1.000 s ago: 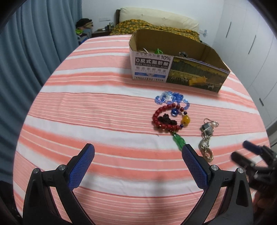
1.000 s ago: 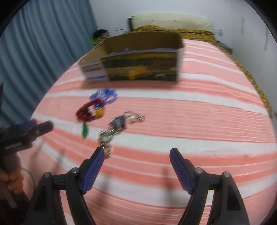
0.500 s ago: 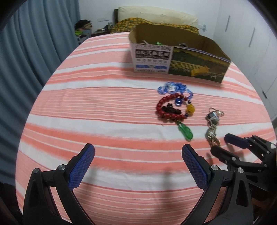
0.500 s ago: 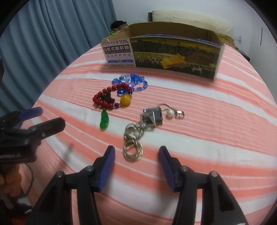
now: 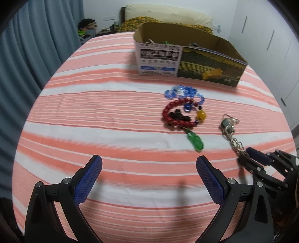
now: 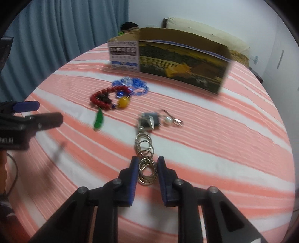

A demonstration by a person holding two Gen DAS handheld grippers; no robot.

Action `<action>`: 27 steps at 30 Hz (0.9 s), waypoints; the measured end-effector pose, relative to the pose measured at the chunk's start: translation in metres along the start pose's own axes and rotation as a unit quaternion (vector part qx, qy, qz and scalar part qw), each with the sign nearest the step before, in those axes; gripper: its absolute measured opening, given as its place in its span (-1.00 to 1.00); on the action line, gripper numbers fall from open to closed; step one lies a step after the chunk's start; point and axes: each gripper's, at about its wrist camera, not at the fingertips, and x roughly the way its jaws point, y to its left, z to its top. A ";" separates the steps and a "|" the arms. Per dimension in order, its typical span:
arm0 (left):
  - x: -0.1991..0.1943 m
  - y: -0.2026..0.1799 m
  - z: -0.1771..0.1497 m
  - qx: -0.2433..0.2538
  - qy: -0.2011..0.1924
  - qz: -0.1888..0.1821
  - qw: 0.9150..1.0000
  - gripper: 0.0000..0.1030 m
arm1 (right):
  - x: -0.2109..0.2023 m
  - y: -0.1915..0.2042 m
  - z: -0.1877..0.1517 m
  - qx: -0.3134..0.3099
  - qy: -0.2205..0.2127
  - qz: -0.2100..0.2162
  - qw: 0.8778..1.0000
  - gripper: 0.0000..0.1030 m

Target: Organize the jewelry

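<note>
A silver keychain with rings, a small square charm and a pearl lies on the striped cloth; it also shows in the left wrist view. My right gripper has its jaws close around the ring end, a small gap on each side. A red bead bracelet with a yellow bead and green pendant lies left of it, against a blue crystal bracelet. An open cardboard box stands behind them. My left gripper is open and empty, near the front.
The table has a pink and white striped cloth. Blue curtains hang at the left. A bed with pillows stands behind the table and white cupboards are at the right.
My right gripper has moved forward and down to the keychain's rings and narrowed its jaws around them. My left gripper has drawn back a little and stays open.
</note>
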 end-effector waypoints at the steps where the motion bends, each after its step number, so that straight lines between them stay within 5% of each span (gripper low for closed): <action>1: 0.002 -0.004 0.001 0.003 0.002 -0.007 1.000 0.96 | -0.002 -0.005 -0.003 0.004 0.001 -0.005 1.000 -0.60; 6: 0.016 -0.030 0.012 0.012 0.017 -0.028 0.999 0.95 | -0.014 -0.030 -0.019 0.030 0.010 -0.022 0.999 -0.60; 9: 0.033 -0.047 0.019 0.026 0.026 -0.005 0.999 0.86 | -0.017 -0.038 -0.024 0.040 0.012 -0.027 0.999 -0.60; 14: 0.045 -0.057 0.020 0.031 0.029 0.004 0.999 0.20 | -0.020 -0.039 -0.027 0.045 0.014 -0.028 0.999 -0.60; 15: 0.044 -0.056 0.019 0.033 0.025 0.000 0.999 -0.01 | -0.021 -0.039 -0.028 0.045 0.015 -0.028 0.999 -0.60; 17: 0.039 -0.052 0.016 0.039 0.023 -0.022 0.999 -0.74 | -0.022 -0.040 -0.030 0.045 0.015 -0.028 0.998 -0.59; 27: -0.009 -0.016 -0.022 0.072 0.033 -0.083 0.993 -0.76 | -0.025 -0.053 -0.035 0.060 0.021 -0.027 0.998 -0.59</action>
